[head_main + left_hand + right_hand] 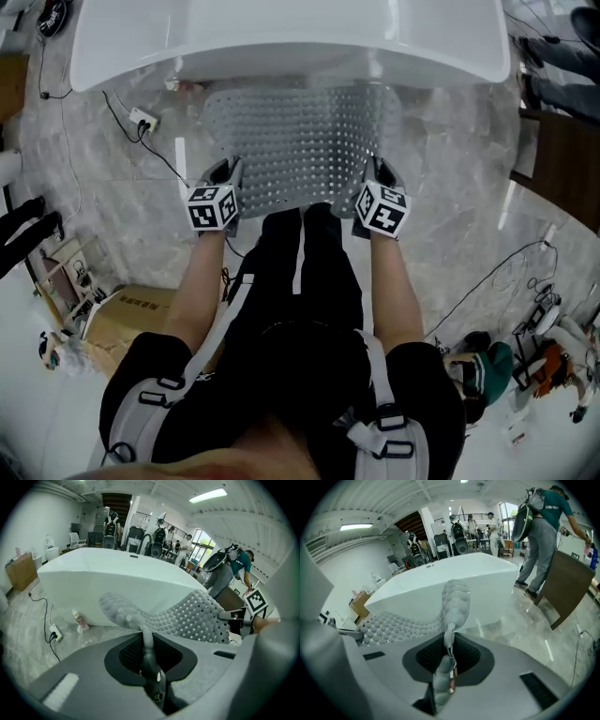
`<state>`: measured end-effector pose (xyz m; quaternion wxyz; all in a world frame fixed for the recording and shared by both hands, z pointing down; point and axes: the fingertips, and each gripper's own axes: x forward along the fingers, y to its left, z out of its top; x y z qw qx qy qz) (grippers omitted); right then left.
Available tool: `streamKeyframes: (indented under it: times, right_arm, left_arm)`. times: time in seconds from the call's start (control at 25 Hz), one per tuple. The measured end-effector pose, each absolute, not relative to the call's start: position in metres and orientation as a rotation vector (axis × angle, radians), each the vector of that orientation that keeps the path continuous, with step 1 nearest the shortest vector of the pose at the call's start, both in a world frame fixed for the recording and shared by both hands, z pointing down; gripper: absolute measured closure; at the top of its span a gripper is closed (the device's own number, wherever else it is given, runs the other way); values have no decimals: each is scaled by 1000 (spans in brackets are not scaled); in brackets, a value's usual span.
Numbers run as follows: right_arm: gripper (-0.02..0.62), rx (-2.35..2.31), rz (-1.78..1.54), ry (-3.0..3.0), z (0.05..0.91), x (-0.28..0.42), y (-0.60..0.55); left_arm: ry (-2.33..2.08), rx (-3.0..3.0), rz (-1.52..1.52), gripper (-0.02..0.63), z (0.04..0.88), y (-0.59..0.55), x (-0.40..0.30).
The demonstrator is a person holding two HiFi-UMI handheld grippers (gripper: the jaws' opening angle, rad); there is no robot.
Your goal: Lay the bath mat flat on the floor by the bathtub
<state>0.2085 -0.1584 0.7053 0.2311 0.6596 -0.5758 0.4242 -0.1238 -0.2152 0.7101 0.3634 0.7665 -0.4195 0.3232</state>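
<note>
A grey bath mat with rows of bumps and small holes hangs spread in front of the white bathtub, over the marble floor. My left gripper is shut on the mat's near left corner. My right gripper is shut on its near right corner. In the left gripper view the bath mat runs off to the right from the pinched edge. Seen from the right gripper view, the bath mat stretches left and its gripped corner curls upward.
A power strip with a black cable lies on the floor left of the mat. A cardboard box stands at the left. A dark wooden board sits at the right. People stand behind the tub.
</note>
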Motion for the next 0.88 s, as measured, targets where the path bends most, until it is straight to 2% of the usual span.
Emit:
streamKeyframes:
  times: [0.6,0.88]
  right_arm:
    - [549,1825,1326,-1541,1100,262,-202]
    - [548,1871,1365,-1472,1204,295,-217]
  left_arm:
    - [-994,2017,942,558,1103,-310,-104]
    - [-980,1928,1029,555,1232,-315,-143]
